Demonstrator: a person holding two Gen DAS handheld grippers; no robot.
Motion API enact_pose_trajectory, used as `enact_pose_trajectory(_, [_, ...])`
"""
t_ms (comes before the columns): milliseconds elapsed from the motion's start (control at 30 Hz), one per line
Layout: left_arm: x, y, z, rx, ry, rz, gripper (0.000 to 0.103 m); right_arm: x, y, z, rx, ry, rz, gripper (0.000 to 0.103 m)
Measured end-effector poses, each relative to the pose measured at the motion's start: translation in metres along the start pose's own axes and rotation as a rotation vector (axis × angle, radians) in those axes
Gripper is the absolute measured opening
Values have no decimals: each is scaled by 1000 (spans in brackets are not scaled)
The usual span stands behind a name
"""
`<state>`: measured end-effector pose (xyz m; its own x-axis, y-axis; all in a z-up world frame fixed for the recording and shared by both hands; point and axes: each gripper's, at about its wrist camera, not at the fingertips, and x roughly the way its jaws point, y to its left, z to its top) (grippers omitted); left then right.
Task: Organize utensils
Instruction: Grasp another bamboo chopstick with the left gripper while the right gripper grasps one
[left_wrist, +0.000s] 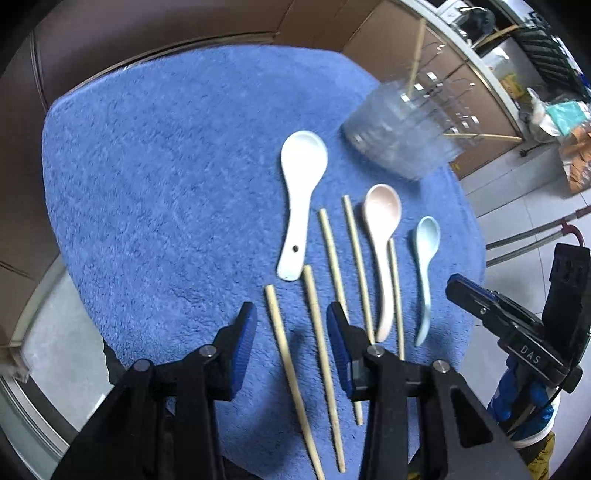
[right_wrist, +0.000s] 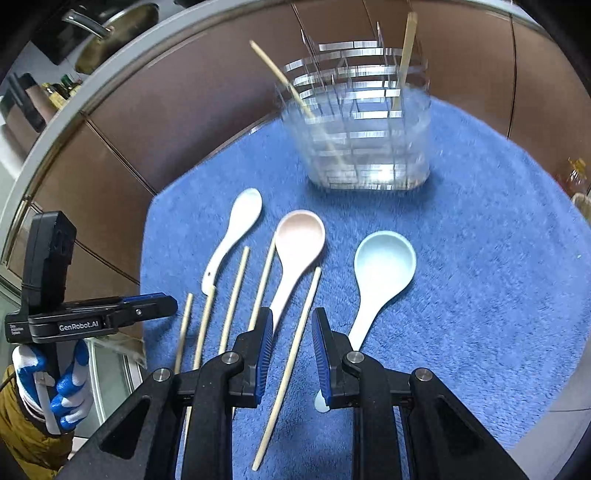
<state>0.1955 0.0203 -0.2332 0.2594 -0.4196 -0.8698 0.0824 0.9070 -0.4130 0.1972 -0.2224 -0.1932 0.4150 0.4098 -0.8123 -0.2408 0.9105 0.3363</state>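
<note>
On a blue towel (left_wrist: 166, 184) lie a white spoon (left_wrist: 301, 192), a pink spoon (left_wrist: 382, 236), a light blue spoon (left_wrist: 424, 273) and several wooden chopsticks (left_wrist: 321, 347). A clear plastic holder (left_wrist: 402, 133) at the far side has two chopsticks standing in it. My left gripper (left_wrist: 291, 354) is open, its fingers straddling two chopsticks, above the towel. My right gripper (right_wrist: 291, 354) is open over one chopstick (right_wrist: 291, 354), between the pink spoon (right_wrist: 295, 254) and the light blue spoon (right_wrist: 380, 273). The holder (right_wrist: 362, 136) stands beyond. The left gripper also shows at the left of the right wrist view (right_wrist: 162, 304).
Brown cabinet panels (right_wrist: 184, 110) rise behind the towel. A pan (right_wrist: 110, 33) and bottles sit on a counter at upper left. A tiled floor with bags and boxes (left_wrist: 554, 122) lies to the right of the table.
</note>
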Motion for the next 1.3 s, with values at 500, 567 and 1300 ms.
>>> enact_pose_trajectory(500, [29, 4, 6, -19, 59, 9, 18, 58, -2, 22, 5, 122, -70, 12])
enact_pose_trajectory(567, [30, 5, 7, -20, 64, 13, 16, 62, 0, 23, -7, 133, -85, 12])
enact_pose_trajectory(1300, [44, -7, 11, -31, 53, 87, 5, 73, 5, 29, 21, 143, -131, 6])
